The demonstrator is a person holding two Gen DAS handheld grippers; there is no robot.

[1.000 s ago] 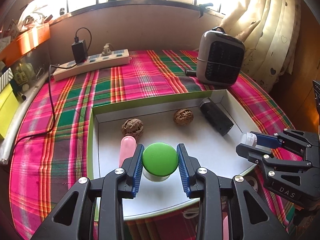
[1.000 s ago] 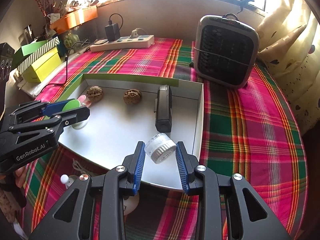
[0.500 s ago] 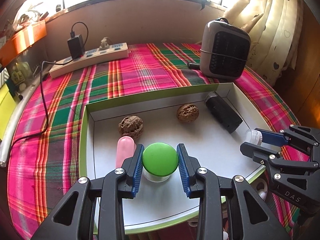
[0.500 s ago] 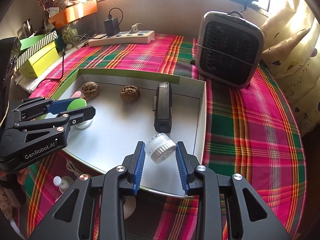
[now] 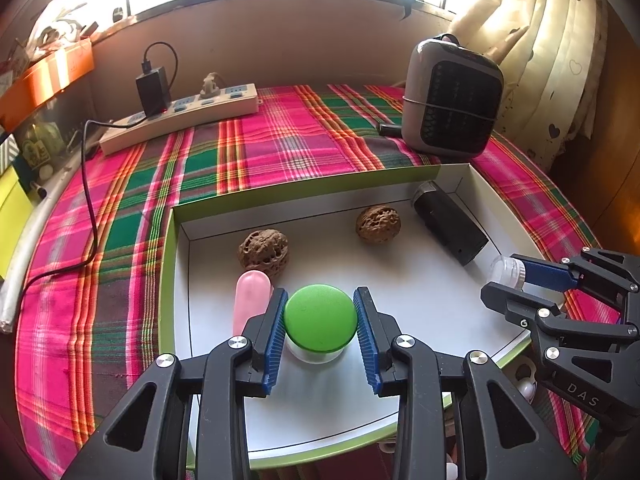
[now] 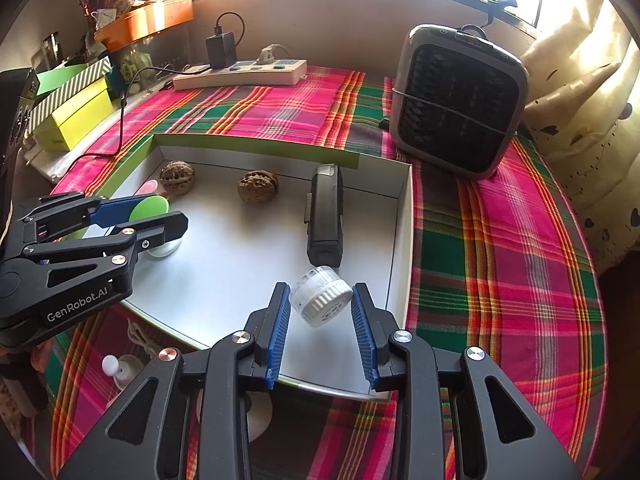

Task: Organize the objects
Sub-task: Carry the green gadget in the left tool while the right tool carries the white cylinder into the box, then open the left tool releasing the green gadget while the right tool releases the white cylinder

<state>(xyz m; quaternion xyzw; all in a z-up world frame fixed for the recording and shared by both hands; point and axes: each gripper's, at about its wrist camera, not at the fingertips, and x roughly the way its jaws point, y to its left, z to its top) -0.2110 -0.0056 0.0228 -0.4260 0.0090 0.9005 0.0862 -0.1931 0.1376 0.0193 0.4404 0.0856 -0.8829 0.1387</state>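
Both items are held over the white tray [image 5: 400,412], taken here as the landmark.

Left gripper [image 5: 321,320]: blue pads are pressed against the sides of the green-lidded jar [image 5: 320,318], pinching it at the lid. The jar sits over the tray's near-left part, just beside the pink tube [image 5: 250,296] lying on the tray floor; whether its base touches the floor cannot be told.

Right gripper [image 6: 320,304]: pads are closed on the small white ribbed-cap jar [image 6: 320,296], which is held tilted over the tray's near-right corner, close to the side wall and just in front of the black case [image 6: 325,216].

Two walnuts are seen toward the tray's far wall, one [image 5: 263,247] left, one [image 5: 378,224] centre.

Step judged in hand: setting both jars down inside the tray.

For a clean placement:
- The tilted white jar is best levelled before release, otherwise a roll toward the tray wall is likely.
- The green jar should be lowered clear of the pink tube so nothing is nudged.
- Pads should be spread only once each base is felt seated.
- Withdrawal is best made straight up and back from the tray.
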